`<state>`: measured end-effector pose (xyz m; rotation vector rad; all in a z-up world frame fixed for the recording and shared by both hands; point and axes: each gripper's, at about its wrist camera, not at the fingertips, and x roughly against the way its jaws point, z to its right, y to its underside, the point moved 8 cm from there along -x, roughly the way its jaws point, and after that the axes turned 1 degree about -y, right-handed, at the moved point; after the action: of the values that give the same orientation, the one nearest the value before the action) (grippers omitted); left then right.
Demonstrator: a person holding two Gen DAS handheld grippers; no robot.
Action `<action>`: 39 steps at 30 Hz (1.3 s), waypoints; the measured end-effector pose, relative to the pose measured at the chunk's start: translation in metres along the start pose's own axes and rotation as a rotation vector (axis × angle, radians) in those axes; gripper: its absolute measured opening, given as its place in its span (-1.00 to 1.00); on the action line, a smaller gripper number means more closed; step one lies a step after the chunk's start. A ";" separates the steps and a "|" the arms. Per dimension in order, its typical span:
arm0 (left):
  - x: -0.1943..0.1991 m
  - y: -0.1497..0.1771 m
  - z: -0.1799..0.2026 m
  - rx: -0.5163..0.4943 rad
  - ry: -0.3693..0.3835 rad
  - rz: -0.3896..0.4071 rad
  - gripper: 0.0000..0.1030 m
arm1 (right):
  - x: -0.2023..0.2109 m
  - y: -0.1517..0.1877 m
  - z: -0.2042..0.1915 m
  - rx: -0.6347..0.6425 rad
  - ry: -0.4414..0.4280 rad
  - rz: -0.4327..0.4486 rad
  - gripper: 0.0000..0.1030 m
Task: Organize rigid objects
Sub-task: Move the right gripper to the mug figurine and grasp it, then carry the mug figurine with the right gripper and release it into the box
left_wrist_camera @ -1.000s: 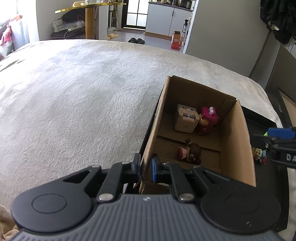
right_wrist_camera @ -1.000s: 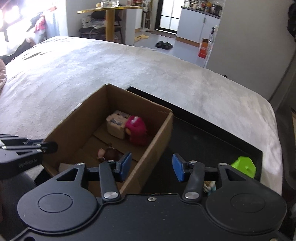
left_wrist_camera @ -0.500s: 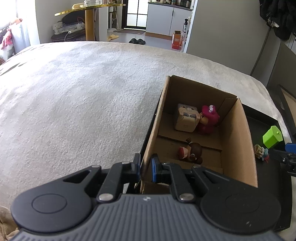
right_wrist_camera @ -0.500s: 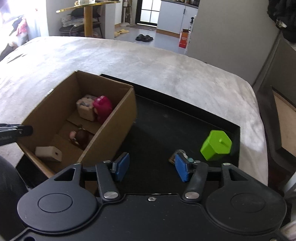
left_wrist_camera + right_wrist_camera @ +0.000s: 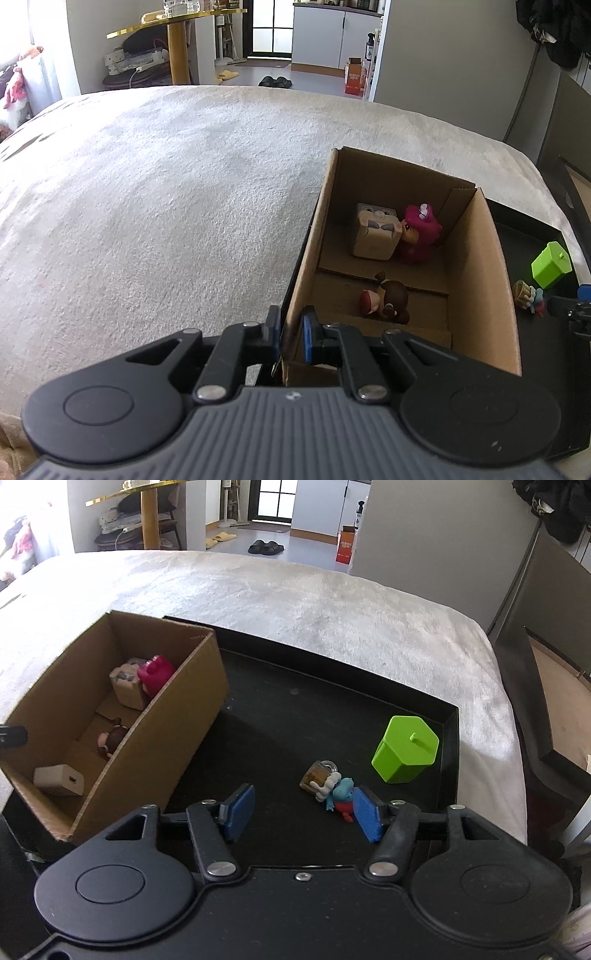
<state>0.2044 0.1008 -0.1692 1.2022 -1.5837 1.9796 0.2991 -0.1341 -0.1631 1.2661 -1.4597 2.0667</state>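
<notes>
The left gripper (image 5: 290, 334) has its jaws pinched shut on the near-left wall of the cardboard box (image 5: 480, 280), low centre of the left wrist view, steadying it. Inside the box: a tan cube toy (image 5: 376, 236) and pink figure (image 5: 419, 236) at the far end, a brown-haired figure (image 5: 388, 301) mid-floor, and a beige block (image 5: 59, 781) near the front (seen only from the right wrist view).

The right gripper (image 5: 301, 812) hangs over the black tray (image 5: 280, 716), jaws part-open and widening, nothing between them yet. The small blue figure w/ a mug (image 5: 330, 786) lies just ahead of the right-hand pad, centre-right of the frame; the green hexagonal box (image 5: 406, 751) sits beyond it, toward the tray's right rim.

Likely next step: pick the blue figure. To do it well:
- shift the gripper right so the toy sits centred btwn the pads, not beside one
- open wide enough to clear mug + body
- come down close to the tray, close on the bulkiest part
- keep the box pinned w/ the left jaws for the drop-in.
</notes>
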 end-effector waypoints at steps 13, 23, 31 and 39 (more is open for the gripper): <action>-0.001 0.000 -0.002 0.007 0.004 -0.004 -0.79 | -0.042 0.001 0.016 0.070 0.015 -0.047 0.16; -0.001 0.000 -0.003 0.016 0.014 -0.004 -0.79 | -0.070 0.000 0.024 0.056 0.018 -0.095 0.16; -0.001 0.000 -0.003 0.017 0.015 -0.003 -0.79 | -0.081 0.006 0.019 0.093 0.002 -0.130 -0.01; -0.001 0.000 0.000 0.006 0.005 -0.002 -0.78 | -0.071 0.011 0.006 0.135 -0.027 -0.151 -0.29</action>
<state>0.2044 0.1010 -0.1698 1.2003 -1.5745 1.9859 0.3343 -0.1275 -0.2255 1.4137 -1.2117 2.0841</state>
